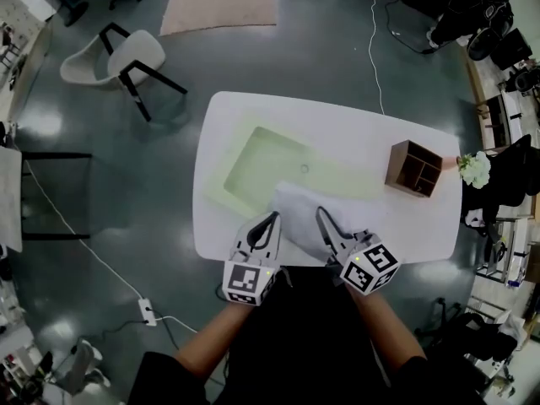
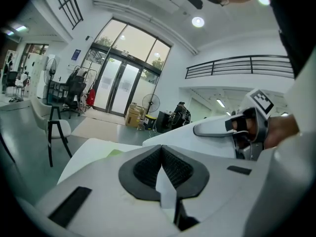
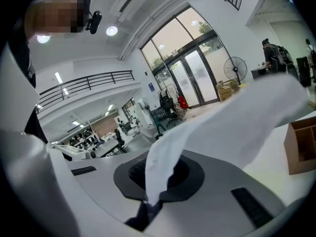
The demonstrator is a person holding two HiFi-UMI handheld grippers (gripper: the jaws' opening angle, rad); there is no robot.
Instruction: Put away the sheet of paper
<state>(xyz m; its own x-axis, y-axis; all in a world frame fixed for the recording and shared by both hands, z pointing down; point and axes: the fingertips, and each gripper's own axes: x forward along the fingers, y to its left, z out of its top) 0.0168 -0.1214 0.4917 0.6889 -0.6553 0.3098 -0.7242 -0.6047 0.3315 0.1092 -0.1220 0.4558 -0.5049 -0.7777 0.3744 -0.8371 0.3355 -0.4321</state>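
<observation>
Clearly the sheet of paper is a light, limp load. It hangs between the two tools above the near edge of the tabletop, rumpled and sagging in the middle instead of lying flat. The left hand-held gripper has its jaws closed on one edge, and in its own view a narrow strip of white is pinched between the ribbed pads. The right hand-held gripper is clamped on the opposite edge, and in its view the paper billows up and away from the bite, creased where the jaws meet.

A sheet like this probably weighs almost nothing and has no stiffness of its own, so it will likely flop, fold or catch the air wherever it is unsupported. It also looks fragile. Pulling the two grips apart could tear it, and a thin edge could slide out from between the pads if the clamp loosens. Two holds near opposite edges, as now, seem the right choice because they spread the sheet and allow it to be steered.

Just beyond it lies a pale green tray, and a wooden organiser stands well off to the right. Which one is meant to receive the paper cannot be told.
</observation>
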